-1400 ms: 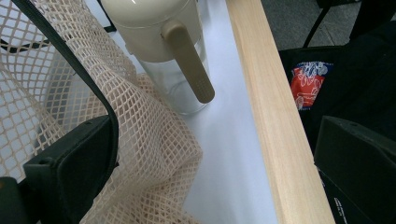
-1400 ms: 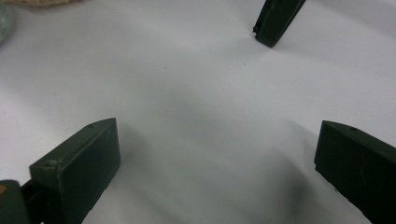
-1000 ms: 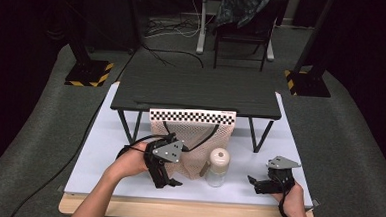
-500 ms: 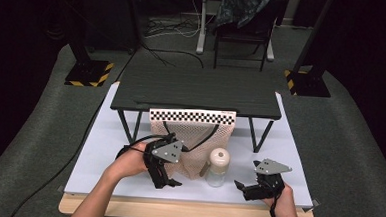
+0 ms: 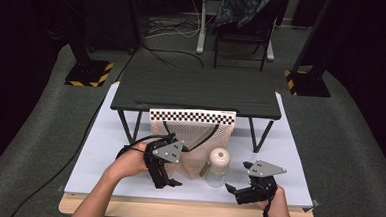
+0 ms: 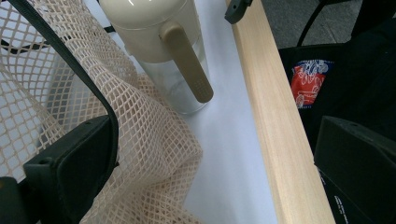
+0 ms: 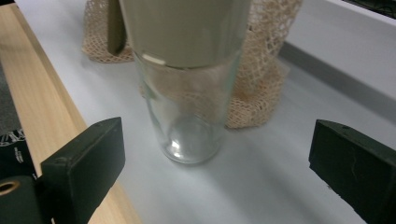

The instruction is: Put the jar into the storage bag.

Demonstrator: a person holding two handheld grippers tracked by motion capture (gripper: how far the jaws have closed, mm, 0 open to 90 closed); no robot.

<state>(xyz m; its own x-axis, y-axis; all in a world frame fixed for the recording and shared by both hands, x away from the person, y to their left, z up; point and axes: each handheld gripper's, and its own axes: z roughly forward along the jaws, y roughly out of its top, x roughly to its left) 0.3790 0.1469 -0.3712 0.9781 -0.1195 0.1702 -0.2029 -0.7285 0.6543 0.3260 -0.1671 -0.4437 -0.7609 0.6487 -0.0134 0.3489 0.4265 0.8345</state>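
A low black table (image 5: 197, 91) stands across the far half of the white worktop (image 5: 104, 149), its thin legs angled outward. Beyond the far edge, on grey floor, sits a dark chair (image 5: 245, 21) draped with cloth, cables (image 5: 170, 32) trailing beside it — and yellow-black striped stand bases (image 5: 87, 73) flank both far corners.

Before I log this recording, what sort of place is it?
Likely a data-collection studio: a white-topped table on dark carpet, black stands with hazard-striped bases, a checkerboard strip atop the mesh bag, loose floor cables.
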